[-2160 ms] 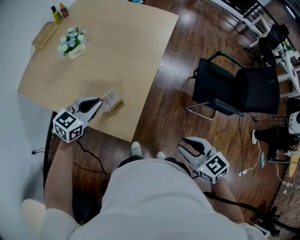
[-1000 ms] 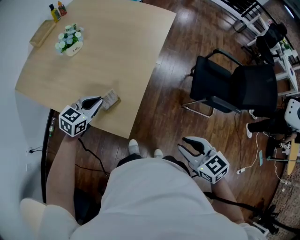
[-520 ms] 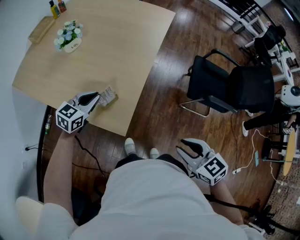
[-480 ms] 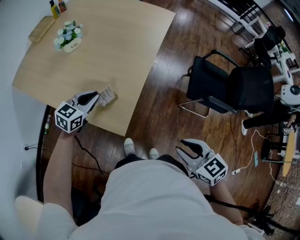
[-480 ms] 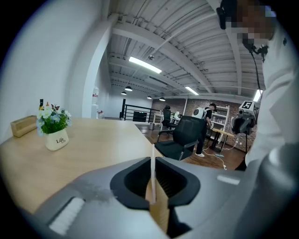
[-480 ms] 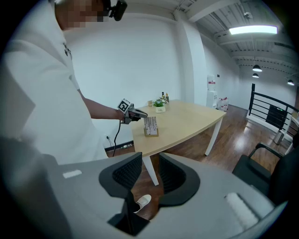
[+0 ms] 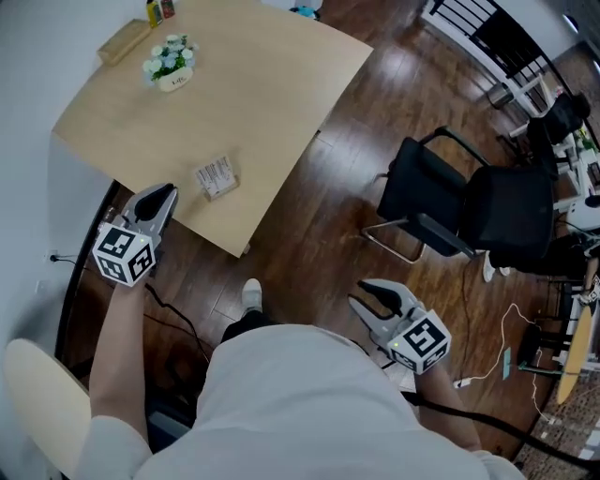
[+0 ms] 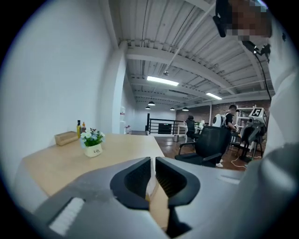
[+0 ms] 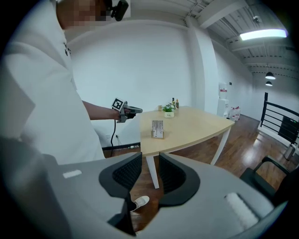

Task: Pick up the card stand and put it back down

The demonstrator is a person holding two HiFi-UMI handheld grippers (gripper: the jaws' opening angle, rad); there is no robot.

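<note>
1. Right gripper (image 7: 357,293): held low at the person's right side, above the wooden floor (image 7: 328,216) and well apart from the bench (image 7: 272,103). Its fingers stand a small gap apart, with nothing between them.
2. Left gripper (image 7: 160,192): its tips lie at the near edge of the bench, and its marker cube hangs off the edge. The fingers are drawn almost together and clamp nothing. Only the pale bench top shows through the slit.
3. Card stand (image 7: 216,176): upright on the bench, close to the near edge. It lies just beyond the left gripper and does not touch it. It is a white card printed with dark lines, set in a low base of light wood. In the right gripper view the card is vertical and its printed face is turned toward that camera.
4. Change from half a second ago: the stand was then at the left gripper's fingertips. It now stands free, and that gripper has drawn back toward the bench edge. The right gripper keeps its place.
5. Far end of the bench: a white pot of flowers (image 7: 171,66), a wooden box (image 7: 124,41) and two small bottles (image 7: 159,9).
6. Beyond the bench, on the right: a black office chair (image 7: 469,202) on the floor.
</note>
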